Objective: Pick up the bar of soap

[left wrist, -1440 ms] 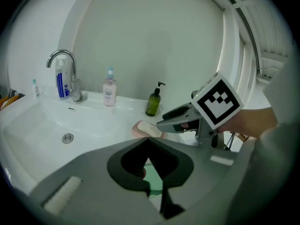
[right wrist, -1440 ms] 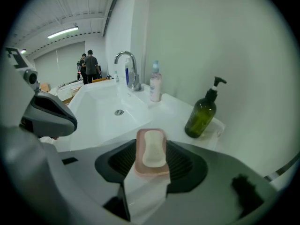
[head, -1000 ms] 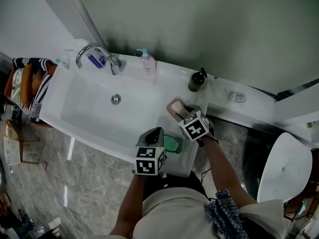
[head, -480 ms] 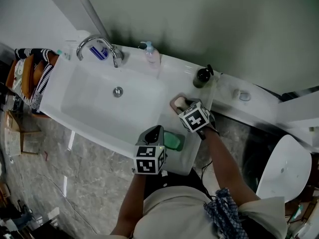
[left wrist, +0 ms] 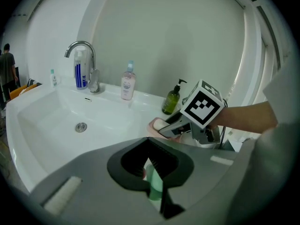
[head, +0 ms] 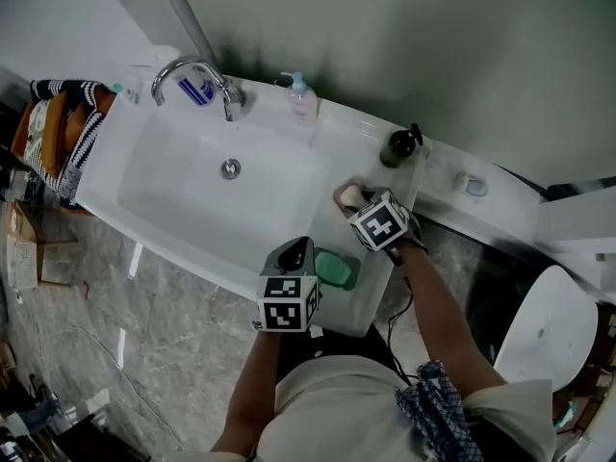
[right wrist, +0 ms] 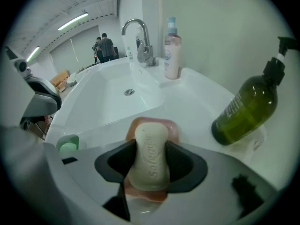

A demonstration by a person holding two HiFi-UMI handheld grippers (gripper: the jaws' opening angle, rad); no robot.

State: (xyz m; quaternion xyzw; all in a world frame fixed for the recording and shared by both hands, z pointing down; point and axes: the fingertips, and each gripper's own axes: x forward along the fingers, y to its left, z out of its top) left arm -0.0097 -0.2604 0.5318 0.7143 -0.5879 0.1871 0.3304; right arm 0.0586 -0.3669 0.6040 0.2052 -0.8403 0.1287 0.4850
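Soap bar [right wrist: 149, 144] sits lengthwise in pink dish [right wrist: 174, 128]; right gripper [right wrist: 151, 165] jaws wide, straddling it snugly, ready to squeeze.

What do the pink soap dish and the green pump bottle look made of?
Pink soap dish: probably plastic, smooth and matte, with a thin moulded rounded rim. Dark green pump bottle: likely translucent plastic, glossy, with bright highlights on its side and a black pump; glass can't be ruled out.
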